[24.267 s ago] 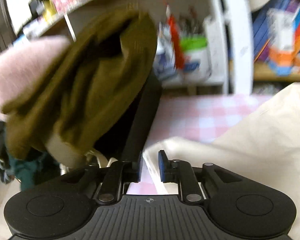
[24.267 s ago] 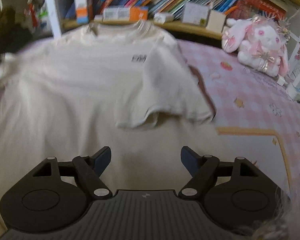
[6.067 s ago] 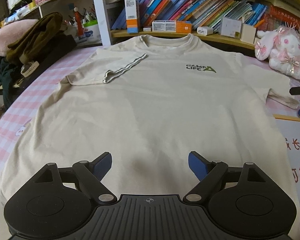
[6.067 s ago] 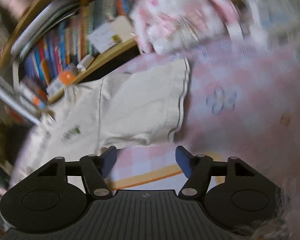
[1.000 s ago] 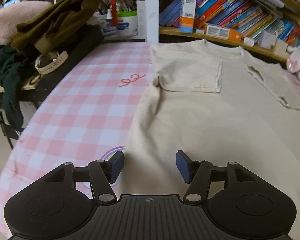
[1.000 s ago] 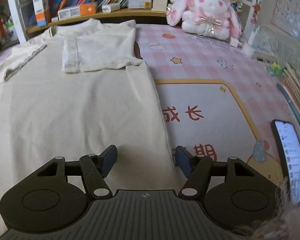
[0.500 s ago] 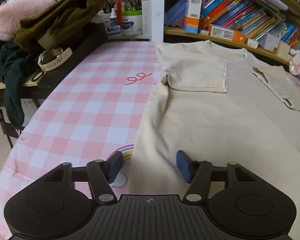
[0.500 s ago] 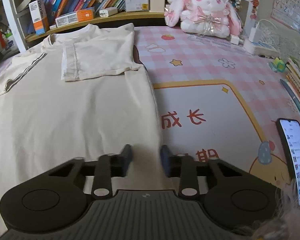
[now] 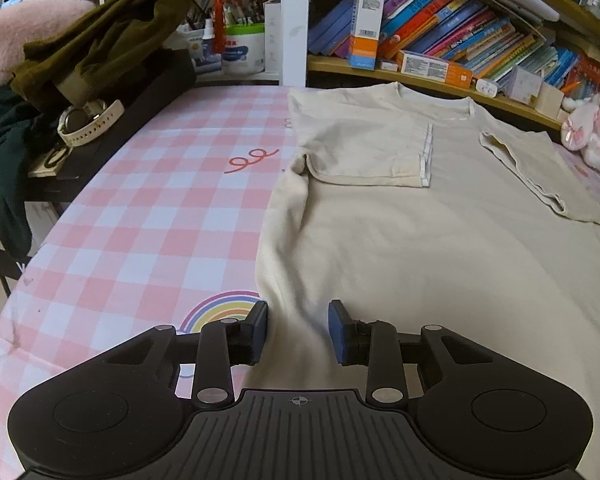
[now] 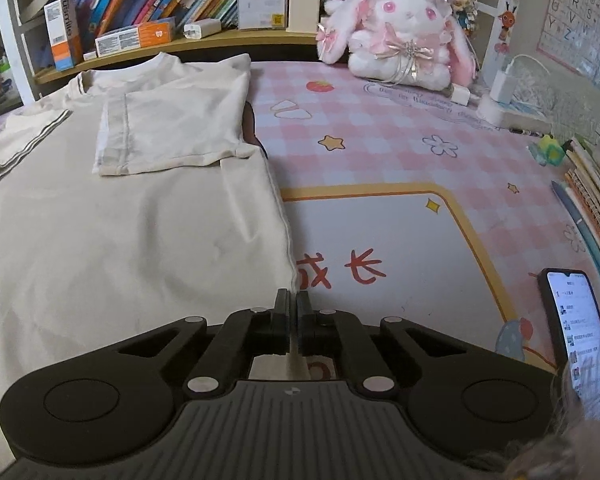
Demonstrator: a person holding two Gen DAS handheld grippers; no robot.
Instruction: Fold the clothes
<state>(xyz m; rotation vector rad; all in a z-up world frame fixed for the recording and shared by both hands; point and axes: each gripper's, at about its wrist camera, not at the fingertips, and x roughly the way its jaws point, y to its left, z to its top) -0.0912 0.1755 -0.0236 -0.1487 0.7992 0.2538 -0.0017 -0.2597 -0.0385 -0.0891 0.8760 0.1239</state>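
A cream T-shirt (image 9: pixel 420 240) lies flat on the pink checked table cover (image 9: pixel 148 216), both sleeves folded in over its body. My left gripper (image 9: pixel 298 330) straddles the shirt's left side edge near the hem. Its jaws are closing, and cloth lies between the blue pads (image 9: pixel 260 320) without being pinched. In the right wrist view the same T-shirt (image 10: pixel 120 240) fills the left half, and my right gripper (image 10: pixel 293 312) is shut on its right side seam near the hem.
An olive garment pile (image 9: pixel 100 52) and a watch (image 9: pixel 88 120) sit on a dark stand at the far left. Bookshelves (image 9: pixel 440 40) run along the back. A plush rabbit (image 10: pixel 400 40), a lit phone (image 10: pixel 576 336) and stacked books (image 10: pixel 596 184) occupy the right side.
The right jaws have closed onto the shirt's right side edge. The left jaws have narrowed around the left edge. Both hands have stayed almost where they were.
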